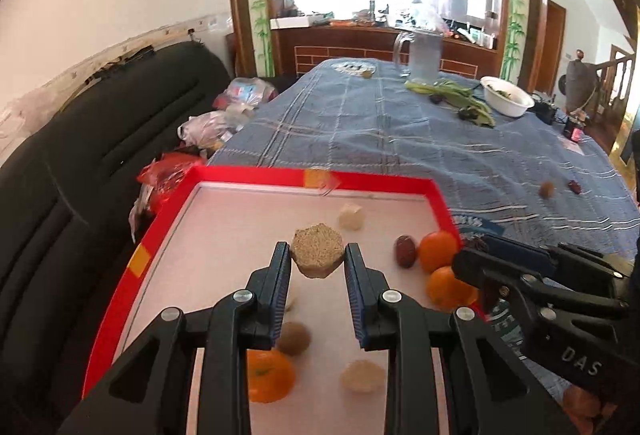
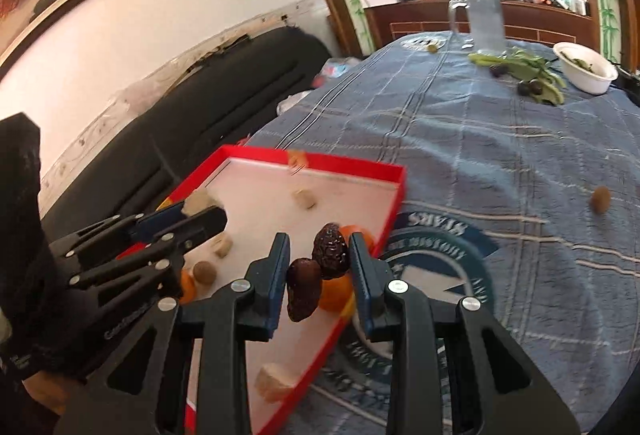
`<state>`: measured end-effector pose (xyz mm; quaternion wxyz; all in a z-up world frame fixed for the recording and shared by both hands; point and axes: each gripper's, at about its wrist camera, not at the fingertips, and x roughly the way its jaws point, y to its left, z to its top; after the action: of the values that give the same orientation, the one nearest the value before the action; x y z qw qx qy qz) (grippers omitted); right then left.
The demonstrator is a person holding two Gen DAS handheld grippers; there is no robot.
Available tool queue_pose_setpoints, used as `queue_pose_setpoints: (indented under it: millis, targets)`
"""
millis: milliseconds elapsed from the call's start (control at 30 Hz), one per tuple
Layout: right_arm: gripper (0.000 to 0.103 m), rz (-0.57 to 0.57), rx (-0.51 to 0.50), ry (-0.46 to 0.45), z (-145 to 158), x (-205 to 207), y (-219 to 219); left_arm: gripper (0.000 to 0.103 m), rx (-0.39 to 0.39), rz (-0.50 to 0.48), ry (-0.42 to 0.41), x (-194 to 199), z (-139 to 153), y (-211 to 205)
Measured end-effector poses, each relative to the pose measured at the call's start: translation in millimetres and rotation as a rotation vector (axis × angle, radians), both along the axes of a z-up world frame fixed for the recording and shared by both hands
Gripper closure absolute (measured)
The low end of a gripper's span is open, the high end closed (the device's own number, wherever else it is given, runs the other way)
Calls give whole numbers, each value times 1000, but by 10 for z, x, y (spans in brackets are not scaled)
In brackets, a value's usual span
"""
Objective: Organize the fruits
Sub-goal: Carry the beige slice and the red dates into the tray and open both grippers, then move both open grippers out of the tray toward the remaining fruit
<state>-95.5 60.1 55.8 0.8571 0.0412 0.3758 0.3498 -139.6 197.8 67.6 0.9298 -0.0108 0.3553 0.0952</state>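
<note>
The black left gripper (image 1: 317, 259) hides part of the round orange fruit (image 1: 269, 375) at the near end of the red tray with a white floor (image 1: 168, 227). Another orange fruit (image 1: 448, 285) sits partly behind the black right gripper (image 1: 468, 259). The tray's near end is cut off by the bottom edge. A small brown ball (image 2: 600, 198) on the blue checked cloth (image 2: 500, 163) is too blurry to tell what it is. Things on the far wooden shelf (image 1: 380, 35) are too small to make out.

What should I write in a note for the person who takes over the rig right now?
Left gripper: shut on a brown grain cake, held over the red tray.
Right gripper: shut on two dark dates, at the tray's right edge.
In the tray: three oranges, a date, pale cakes, a brown round fruit.
Left: put down both loads; collect the brown fruit and date lying on the blue cloth.
</note>
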Motion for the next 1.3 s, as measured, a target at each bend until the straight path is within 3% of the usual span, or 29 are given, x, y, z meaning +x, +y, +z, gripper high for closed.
queue_pose_setpoints:
  millis: [433,900,1300]
  targets:
    - [71,46,-32,0,-132,-79,148,76,17,21,63,15,-187,69]
    - [71,53,-83,-92,-153,-215,213,76,33,33,91,32,-244,51]
    - [69,43,-29,-55,-153,-135,117,69,19,41,105,41,-271,70]
